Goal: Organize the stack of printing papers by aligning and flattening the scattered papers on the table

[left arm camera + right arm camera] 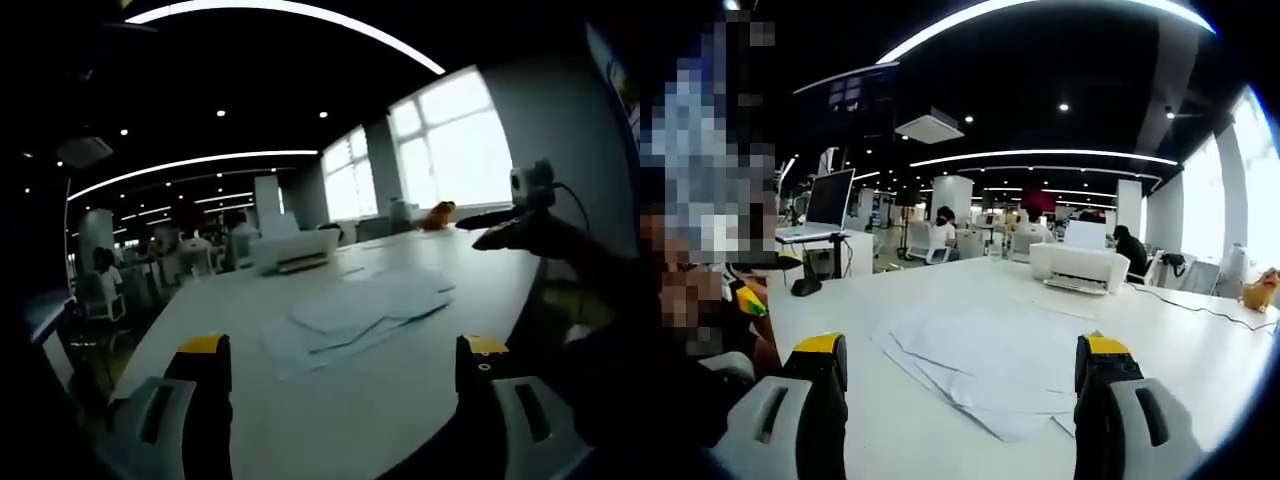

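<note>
Scattered white printing papers (pixel 352 315) lie fanned out and overlapping on the white table (pixel 250 310), ahead of my left gripper (pixel 345 352), which is open with nothing between its yellow-tipped jaws. In the right gripper view the same loose papers (pixel 985 365) spread across the table (pixel 840 300) just beyond my right gripper (pixel 960 360), also open and empty. Both grippers hover above the table, apart from the sheets.
A white printer (pixel 292 250) (pixel 1080 266) stands at the far end of the table, with a cable trailing right. An orange toy (pixel 438 214) (pixel 1260 290) sits near the windows. A webcam (pixel 532 186) is on a stand at the right. A monitor (pixel 830 198) stands at the left.
</note>
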The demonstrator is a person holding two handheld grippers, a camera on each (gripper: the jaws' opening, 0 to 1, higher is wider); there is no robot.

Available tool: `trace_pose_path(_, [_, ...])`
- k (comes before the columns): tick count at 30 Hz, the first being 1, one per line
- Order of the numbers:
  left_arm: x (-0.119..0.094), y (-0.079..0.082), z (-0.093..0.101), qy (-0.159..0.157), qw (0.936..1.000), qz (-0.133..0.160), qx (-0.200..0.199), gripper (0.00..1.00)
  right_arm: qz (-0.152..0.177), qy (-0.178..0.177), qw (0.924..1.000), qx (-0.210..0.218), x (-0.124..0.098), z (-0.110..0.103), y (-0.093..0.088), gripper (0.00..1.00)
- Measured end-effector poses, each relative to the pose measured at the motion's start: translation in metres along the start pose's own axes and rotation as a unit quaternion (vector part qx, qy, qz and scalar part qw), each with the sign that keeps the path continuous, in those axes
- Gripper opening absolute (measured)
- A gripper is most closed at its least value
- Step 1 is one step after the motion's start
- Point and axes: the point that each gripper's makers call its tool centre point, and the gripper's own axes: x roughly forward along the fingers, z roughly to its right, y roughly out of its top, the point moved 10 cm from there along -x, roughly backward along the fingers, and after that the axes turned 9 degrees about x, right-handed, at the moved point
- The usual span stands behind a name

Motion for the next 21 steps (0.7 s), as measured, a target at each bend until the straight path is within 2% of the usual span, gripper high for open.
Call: trace_pose_path(21, [-0.003, 0.001, -0.004, 0.003, 1.0, 0.002, 0.001, 0.95, -0.006, 0.013, 0.9999, 0.008, 0.029, -0.004, 0.003, 0.89])
